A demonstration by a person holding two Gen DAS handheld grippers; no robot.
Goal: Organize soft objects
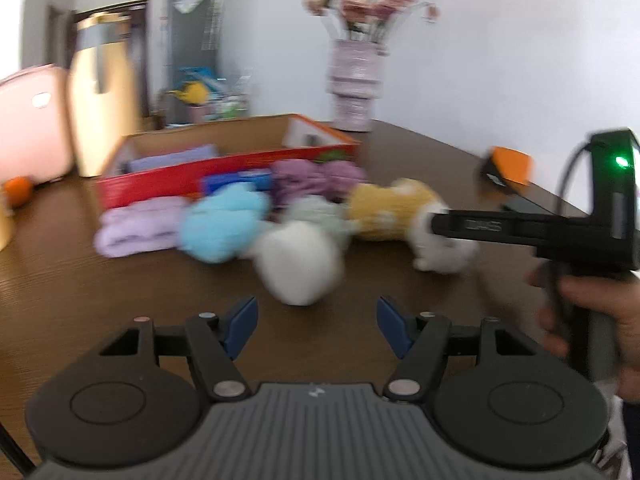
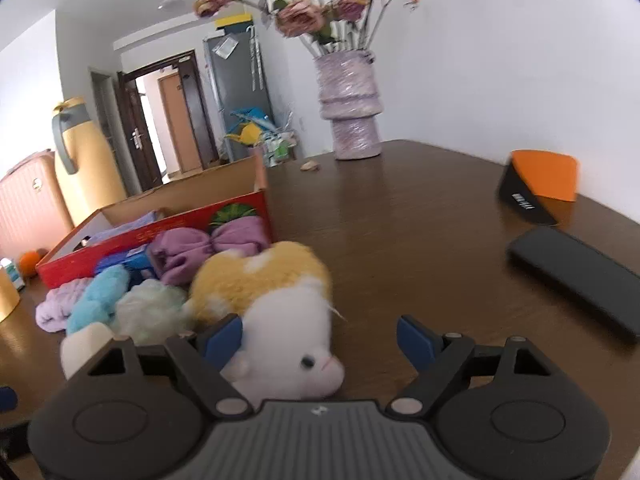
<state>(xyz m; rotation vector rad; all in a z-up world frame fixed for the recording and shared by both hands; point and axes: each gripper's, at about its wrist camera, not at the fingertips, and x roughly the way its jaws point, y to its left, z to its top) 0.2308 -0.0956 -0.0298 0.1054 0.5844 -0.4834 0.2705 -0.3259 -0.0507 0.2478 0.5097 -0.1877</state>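
Observation:
A pile of soft things lies on the brown table in front of a red cardboard box (image 1: 160,184) (image 2: 132,236). In the pile are a lilac folded cloth (image 1: 136,226), a light blue fluffy piece (image 1: 220,220), a white fluffy ball (image 1: 298,266), purple cloths (image 1: 316,178) and a yellow and white plush animal (image 1: 392,210) (image 2: 280,312). My left gripper (image 1: 316,326) is open, just short of the white ball. My right gripper (image 2: 320,342) is open with the plush's white head between its fingers; from the left wrist it shows as a black tool (image 1: 560,220).
A lilac vase with pink flowers (image 2: 352,108) stands at the table's far edge. An orange and black box (image 2: 540,184) and a black flat case (image 2: 576,276) lie at the right. A yellow jug (image 2: 80,160) and an orange fruit (image 1: 18,190) are at the left.

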